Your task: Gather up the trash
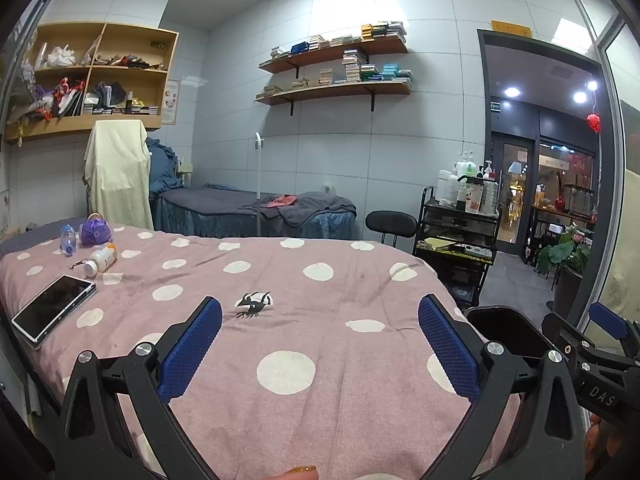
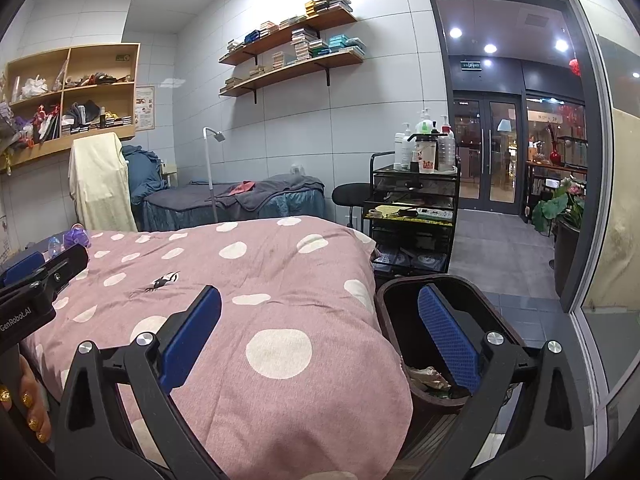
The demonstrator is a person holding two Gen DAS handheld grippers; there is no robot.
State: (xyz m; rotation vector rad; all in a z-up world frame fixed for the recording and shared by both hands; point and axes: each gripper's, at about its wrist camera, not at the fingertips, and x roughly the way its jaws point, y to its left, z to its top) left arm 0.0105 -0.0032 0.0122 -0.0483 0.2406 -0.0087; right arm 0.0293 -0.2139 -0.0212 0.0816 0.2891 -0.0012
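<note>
A bed with a pink polka-dot cover (image 1: 320, 360) fills both views. On its far left lie a white pill bottle (image 1: 102, 260) on its side, a small clear plastic bottle (image 1: 68, 239) and a crumpled purple wrapper (image 1: 95, 232). A small black scrap (image 1: 253, 304) lies mid-bed, also seen in the right wrist view (image 2: 162, 281). A dark trash bin (image 2: 440, 344) holding crumpled litter stands at the bed's right side. My left gripper (image 1: 320, 344) is open and empty above the bed. My right gripper (image 2: 320, 340) is open and empty, its right finger (image 2: 448, 344) over the bin.
A tablet (image 1: 54, 306) lies at the bed's left edge. A black cart (image 2: 414, 208) with bottles and a black stool (image 2: 352, 196) stand beyond the bed. A second bed (image 1: 256, 208) is at the back. A glass door (image 2: 600, 200) is at the right.
</note>
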